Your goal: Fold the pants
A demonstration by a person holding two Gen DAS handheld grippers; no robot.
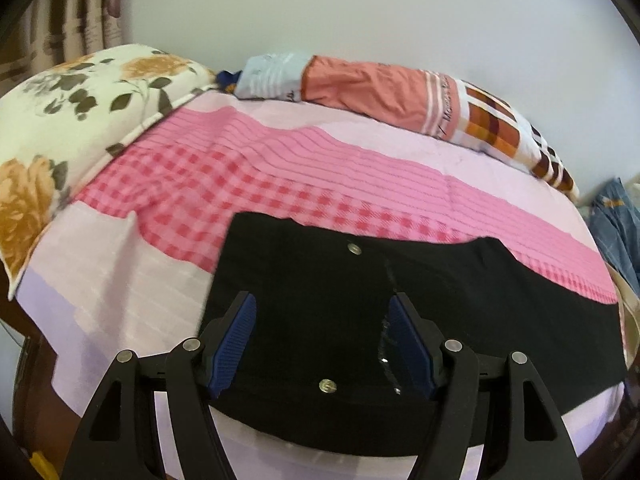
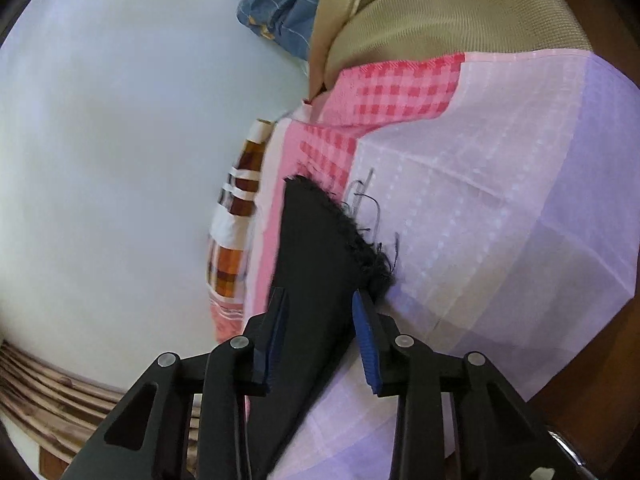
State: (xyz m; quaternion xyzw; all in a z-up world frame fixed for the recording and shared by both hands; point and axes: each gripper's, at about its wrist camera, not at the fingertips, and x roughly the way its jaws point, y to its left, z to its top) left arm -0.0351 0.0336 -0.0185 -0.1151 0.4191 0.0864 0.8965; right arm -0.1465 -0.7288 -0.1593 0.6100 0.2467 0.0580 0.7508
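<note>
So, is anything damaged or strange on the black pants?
Yes. In the right wrist view, the leg end of the black fabric pants is frayed, with loose dark threads trailing onto the pale lilac bedsheet. It looks like a raw, unhemmed edge. Nothing else stands out.

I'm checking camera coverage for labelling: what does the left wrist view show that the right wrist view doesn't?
Only the left wrist view shows the waist end of the black pants with its metal buttons, plus the floral pillow.

Only the right wrist view shows the frayed hem with loose threads.

Both show the pink checked bedsheet, and each an open tool, left and right, around the fabric.
</note>
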